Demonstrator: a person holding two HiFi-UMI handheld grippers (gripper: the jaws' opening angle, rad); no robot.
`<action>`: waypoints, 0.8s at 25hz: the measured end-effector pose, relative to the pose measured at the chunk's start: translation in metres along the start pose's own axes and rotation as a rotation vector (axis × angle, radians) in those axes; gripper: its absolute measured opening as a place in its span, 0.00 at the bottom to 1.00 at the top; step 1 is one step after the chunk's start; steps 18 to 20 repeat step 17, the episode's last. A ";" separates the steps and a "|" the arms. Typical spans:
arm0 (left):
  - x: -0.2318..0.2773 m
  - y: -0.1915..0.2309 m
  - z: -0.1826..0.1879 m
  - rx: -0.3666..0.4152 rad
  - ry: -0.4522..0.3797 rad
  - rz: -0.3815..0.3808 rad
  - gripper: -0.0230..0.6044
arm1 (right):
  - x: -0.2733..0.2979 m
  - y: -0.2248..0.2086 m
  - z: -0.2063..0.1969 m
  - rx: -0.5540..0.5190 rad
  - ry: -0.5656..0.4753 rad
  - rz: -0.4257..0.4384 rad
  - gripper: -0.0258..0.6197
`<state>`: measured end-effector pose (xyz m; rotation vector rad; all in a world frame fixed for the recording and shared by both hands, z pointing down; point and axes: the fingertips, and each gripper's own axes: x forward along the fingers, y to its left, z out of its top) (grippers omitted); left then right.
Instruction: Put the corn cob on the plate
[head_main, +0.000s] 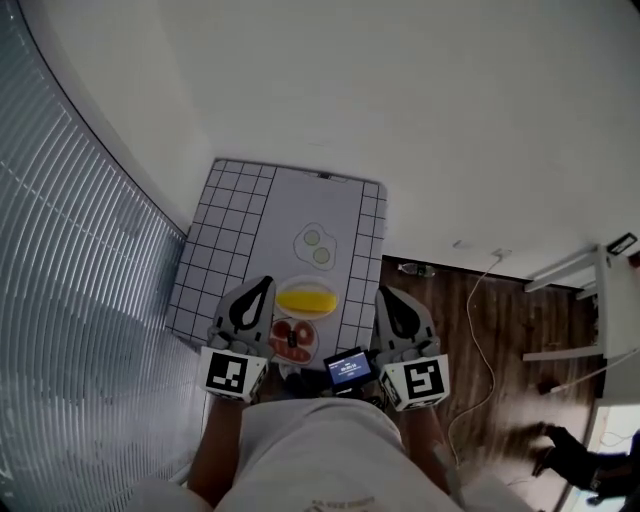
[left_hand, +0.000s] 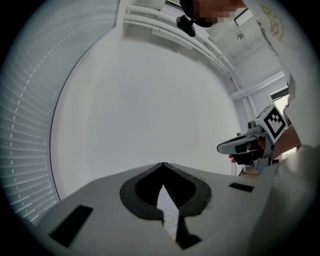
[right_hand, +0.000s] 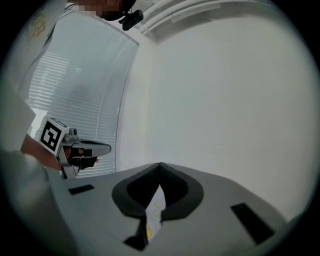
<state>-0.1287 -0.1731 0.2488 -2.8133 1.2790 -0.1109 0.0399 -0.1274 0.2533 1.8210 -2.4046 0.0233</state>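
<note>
In the head view the yellow corn cob (head_main: 307, 299) lies on a shallow white plate (head_main: 307, 312) near the front of the grid-patterned table (head_main: 225, 230). My left gripper (head_main: 263, 284) is held up to the left of the cob, shut and empty. My right gripper (head_main: 384, 294) is to its right, also shut and empty. Both point level toward the white wall. The left gripper view shows its own closed jaws (left_hand: 163, 164) and the right gripper (left_hand: 240, 146) beside it. The right gripper view shows closed jaws (right_hand: 160, 165) and the left gripper (right_hand: 90, 149).
A white dish with two cucumber slices (head_main: 316, 246) sits behind the corn. A small plate of red slices (head_main: 292, 338) sits in front of it. Window blinds (head_main: 60, 260) run along the left. Wooden floor with a cable (head_main: 480, 300) lies to the right, where a person's hand (head_main: 565, 455) shows.
</note>
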 end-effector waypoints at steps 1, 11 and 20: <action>-0.002 0.001 0.001 -0.006 -0.007 0.005 0.05 | -0.001 0.000 0.001 0.002 -0.002 0.000 0.05; -0.010 0.009 -0.001 0.022 -0.014 0.033 0.05 | -0.004 -0.001 -0.004 0.028 -0.007 -0.004 0.05; -0.008 0.011 0.004 -0.042 -0.042 0.028 0.05 | 0.000 0.000 -0.003 0.033 -0.009 0.009 0.05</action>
